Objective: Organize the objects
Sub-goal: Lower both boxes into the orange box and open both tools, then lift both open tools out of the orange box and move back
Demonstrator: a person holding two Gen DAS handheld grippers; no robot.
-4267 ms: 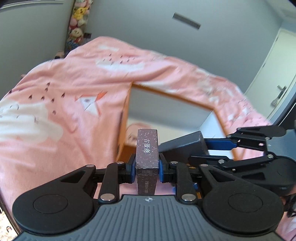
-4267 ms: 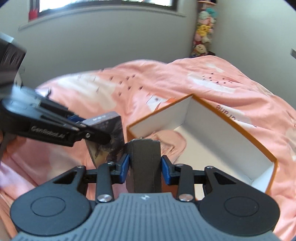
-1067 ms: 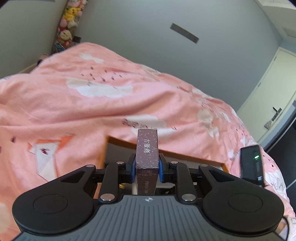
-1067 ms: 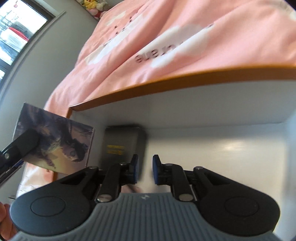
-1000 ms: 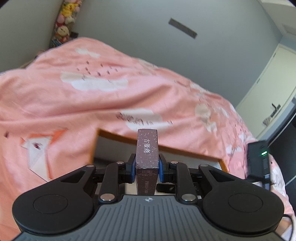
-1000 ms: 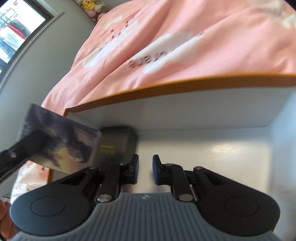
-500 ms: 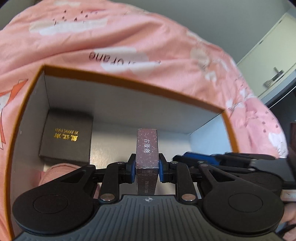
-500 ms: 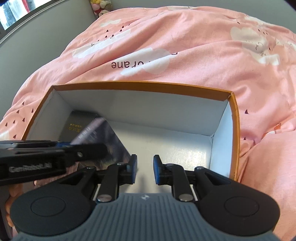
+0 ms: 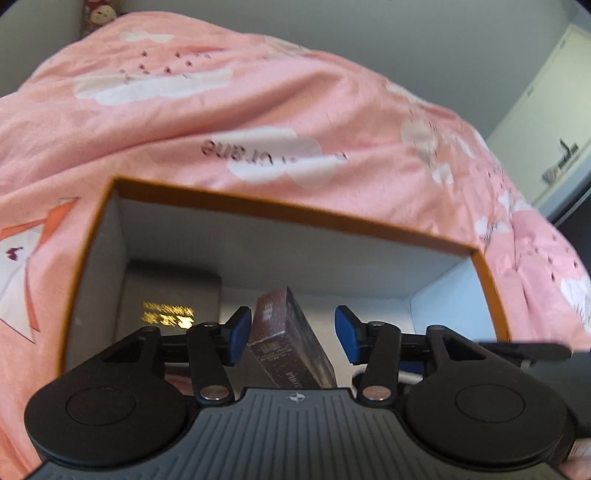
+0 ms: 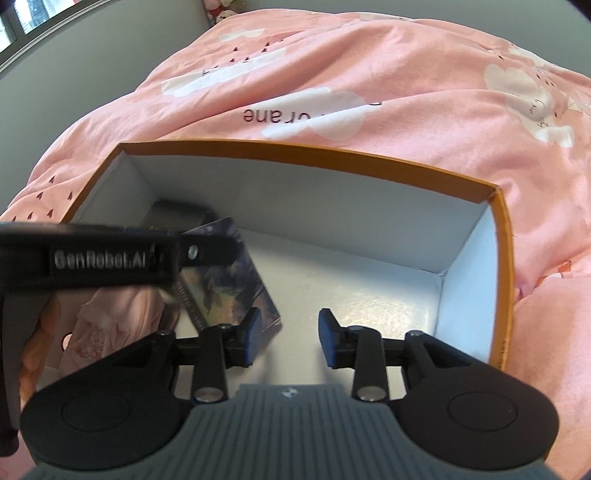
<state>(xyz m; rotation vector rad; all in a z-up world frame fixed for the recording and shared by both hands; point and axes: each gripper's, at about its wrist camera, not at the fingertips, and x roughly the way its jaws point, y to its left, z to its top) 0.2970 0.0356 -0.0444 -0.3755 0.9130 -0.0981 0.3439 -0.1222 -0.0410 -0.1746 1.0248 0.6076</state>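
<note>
An orange-rimmed box (image 9: 295, 218) with white inner walls lies open on a pink quilt; it also shows in the right wrist view (image 10: 332, 155). My left gripper (image 9: 293, 332) is open over the box. A slim dark picture box (image 9: 291, 343) leans tilted between its fingers, free of the right pad; the right wrist view shows it (image 10: 229, 284) standing on the box floor. A dark grey box with gold lettering (image 9: 170, 302) lies in the far-left corner. My right gripper (image 10: 290, 336) is open and empty over the box floor.
The pink quilt (image 9: 258, 110) with cloud prints surrounds the box. A pink cloth (image 10: 110, 317) lies in the box's near-left part. A white door (image 9: 554, 140) is at the far right. Plush toys (image 10: 221, 7) stand at the back wall.
My left gripper has opened and let go of the slim picture box, which now leans tilted inside the orange box. My right gripper has opened wider and stays empty.
</note>
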